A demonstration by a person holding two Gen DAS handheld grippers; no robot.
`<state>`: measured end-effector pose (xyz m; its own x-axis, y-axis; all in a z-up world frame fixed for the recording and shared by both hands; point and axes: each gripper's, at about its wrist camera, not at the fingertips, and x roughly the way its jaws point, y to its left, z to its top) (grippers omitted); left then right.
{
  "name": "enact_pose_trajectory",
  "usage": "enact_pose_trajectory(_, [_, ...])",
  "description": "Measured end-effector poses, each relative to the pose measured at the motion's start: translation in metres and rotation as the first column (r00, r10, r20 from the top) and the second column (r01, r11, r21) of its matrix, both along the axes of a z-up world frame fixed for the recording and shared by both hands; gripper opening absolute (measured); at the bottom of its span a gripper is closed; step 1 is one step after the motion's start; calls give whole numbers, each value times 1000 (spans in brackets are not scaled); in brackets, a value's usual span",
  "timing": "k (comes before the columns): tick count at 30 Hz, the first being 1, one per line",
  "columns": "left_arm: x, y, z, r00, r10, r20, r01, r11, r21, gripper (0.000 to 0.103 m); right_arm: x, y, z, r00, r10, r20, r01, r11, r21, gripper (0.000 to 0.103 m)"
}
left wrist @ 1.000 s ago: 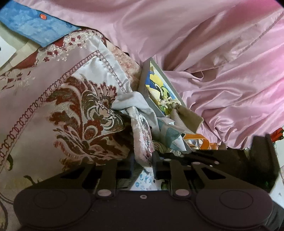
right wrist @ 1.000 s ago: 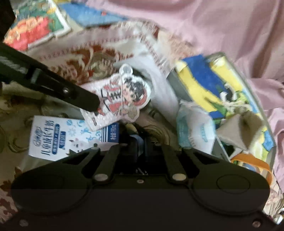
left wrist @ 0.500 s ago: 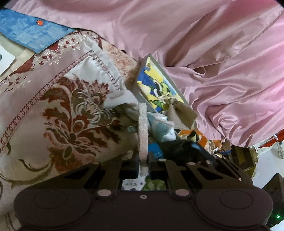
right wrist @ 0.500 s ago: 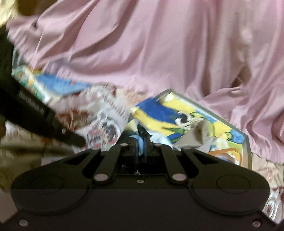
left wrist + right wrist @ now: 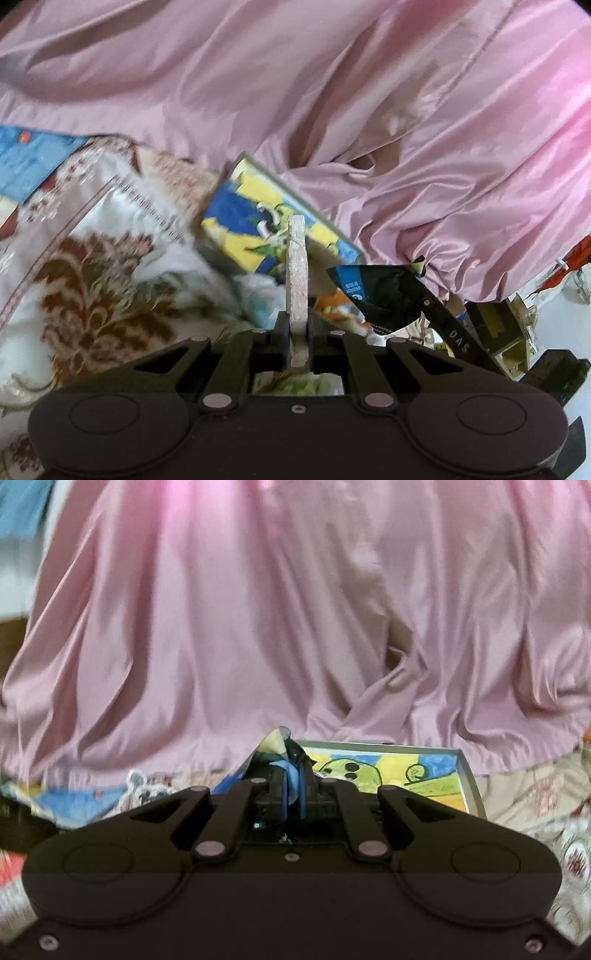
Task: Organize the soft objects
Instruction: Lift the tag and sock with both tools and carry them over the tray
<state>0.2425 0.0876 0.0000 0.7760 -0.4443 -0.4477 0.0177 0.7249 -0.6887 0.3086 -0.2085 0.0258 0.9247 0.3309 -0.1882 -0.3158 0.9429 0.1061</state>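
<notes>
My left gripper (image 5: 297, 326) is shut on a flat pinkish-white soft pad (image 5: 297, 273). The pad is seen edge-on and sticks up from the jaws, above the clutter. Behind it lies a tray with a blue, yellow and green cartoon print (image 5: 236, 225). My right gripper (image 5: 291, 775) is shut on a crumpled black and blue packet (image 5: 286, 766). It hangs in front of the same tray (image 5: 424, 775). In the left wrist view that packet (image 5: 384, 295) hangs to the right of the pad, with one of the right gripper's fingers (image 5: 448, 328) below it.
Pink satin cloth (image 5: 351, 110) fills the back of both views. A cream cover with red-brown floral embroidery (image 5: 92, 280) lies at the left, a blue sheet (image 5: 26, 162) beyond it. Small pouches and wrappers (image 5: 258, 299) crowd the tray. An open cardboard box (image 5: 506, 332) sits at the right.
My left gripper has closed on the flat pad and lifted it out of the pile. My right gripper has risen and swung over with the packet, rolling level; it now faces the pink cloth.
</notes>
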Motion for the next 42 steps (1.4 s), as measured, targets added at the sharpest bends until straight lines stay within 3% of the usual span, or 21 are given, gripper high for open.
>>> enact_pose_trajectory(2, [6, -6, 2, 1000, 9, 14, -9, 1000, 6, 9, 4, -18, 3, 1000, -19, 4, 19, 998, 66, 1])
enact_pose_trajectory(10, [53, -41, 6, 999, 14, 52, -17, 998, 59, 10, 7, -81, -3, 993, -113, 23, 108, 980, 168, 1])
enact_pose_trajectory(21, [132, -126, 9, 990, -64, 127, 49, 992, 119, 10, 26, -160, -46, 967, -247, -57, 253, 920, 299, 2])
enact_pose_trajectory(29, [165, -161, -19, 994, -99, 42, 90, 979, 185, 10, 56, -165, -81, 947, -286, -145, 316, 912, 263, 2])
enact_pose_trajectory(34, [176, -163, -34, 996, -83, -15, 84, 974, 210, 10, 78, -156, -98, 931, -311, -190, 343, 924, 169, 2])
enact_pose_trajectory(42, [184, -166, -39, 995, -75, -61, 88, 963, 255, 10, 103, -130, -114, 928, -280, -246, 306, 949, 73, 2])
